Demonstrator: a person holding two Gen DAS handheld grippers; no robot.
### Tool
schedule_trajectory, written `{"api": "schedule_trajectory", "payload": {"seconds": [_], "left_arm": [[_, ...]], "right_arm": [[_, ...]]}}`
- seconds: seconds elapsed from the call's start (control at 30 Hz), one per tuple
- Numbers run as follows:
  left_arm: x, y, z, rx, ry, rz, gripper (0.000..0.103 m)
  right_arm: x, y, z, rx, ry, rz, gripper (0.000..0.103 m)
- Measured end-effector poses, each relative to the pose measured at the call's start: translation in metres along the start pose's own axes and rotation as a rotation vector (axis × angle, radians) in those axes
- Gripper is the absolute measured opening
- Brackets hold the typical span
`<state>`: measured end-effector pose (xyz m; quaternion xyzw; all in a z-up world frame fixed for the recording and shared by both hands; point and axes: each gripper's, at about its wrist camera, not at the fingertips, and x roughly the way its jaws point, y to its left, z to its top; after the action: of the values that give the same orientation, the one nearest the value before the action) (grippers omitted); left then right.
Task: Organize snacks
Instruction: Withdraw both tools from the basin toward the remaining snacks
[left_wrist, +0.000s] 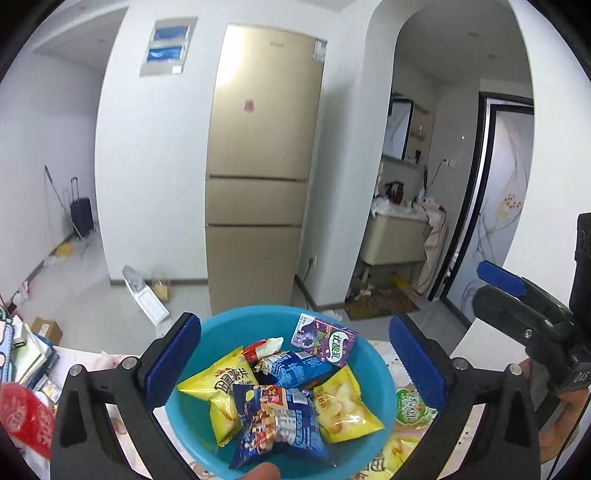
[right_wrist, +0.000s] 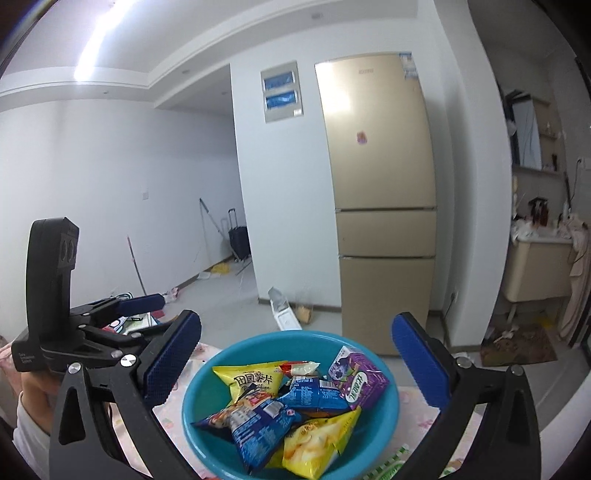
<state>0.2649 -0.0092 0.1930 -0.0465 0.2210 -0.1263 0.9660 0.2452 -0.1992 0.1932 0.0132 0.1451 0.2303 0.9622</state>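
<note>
Both grippers hovered over the bowl, w/ nothing held. L gripper had its jaws wide apart, one either side of the bowl, nothing between them but air. R gripper was the same: spread wide, empty, pads clear of the rim.

The bowl sat on a table w/ a pale floral cloth and already held most of the snacks: two yellow chip bags, a blue bag on top at the front, another blue pack behind it, a red-white pack, and a purple carton leaning on the far rim.

Not everything was in. A green-white pack lay on the cloth just beside the bowl on the R, and another yellow bag was partly hidden under the rim and the L gripper's frame. A red bag sat at the far L edge, well apart; can't tell if it's part of the job.

Judgement: collection step, late on, approx. 2 packs left. Next move prob. calls for dropping one gripper to the green-white pack, pinching a crimped edge rather than the puffy middle, lifting clear of the rim, then releasing over the pile. Risk: the purple carton looked perched and could tip out if the bowl got nudged.
</note>
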Motion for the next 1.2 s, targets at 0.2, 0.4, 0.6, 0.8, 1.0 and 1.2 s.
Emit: {"api": "schedule_trajectory", "payload": {"seconds": [0.2, 0.4, 0.6, 0.8, 1.0, 1.2], "left_arm": [[-0.042, -0.005, -0.020, -0.013, -0.045, -0.004, 0.103], [-0.067, -0.009, -0.042, -0.007, -0.042, -0.017, 0.103], [-0.078, -0.018, -0.069, 0.014, -0.020, -0.053, 0.103], [-0.061, -0.016, -0.098, 0.017, 0.054, -0.026, 0.103], [-0.056, -0.007, -0.121, -0.022, 0.055, -0.061, 0.103], [-0.043, 0.000, -0.147, -0.025, 0.100, -0.067, 0.103]], "right_arm": [[-0.031, 0.003, -0.022, 0.015, 0.006, 0.044, 0.103], [-0.050, 0.011, -0.053, 0.005, 0.016, 0.025, 0.103], [-0.061, 0.018, -0.082, -0.009, 0.034, 0.021, 0.103], [-0.063, 0.015, -0.111, 0.032, 0.050, 0.058, 0.103], [-0.063, 0.012, -0.134, 0.048, 0.089, 0.044, 0.103], [-0.065, 0.011, -0.158, 0.043, 0.104, 0.016, 0.103]]}}
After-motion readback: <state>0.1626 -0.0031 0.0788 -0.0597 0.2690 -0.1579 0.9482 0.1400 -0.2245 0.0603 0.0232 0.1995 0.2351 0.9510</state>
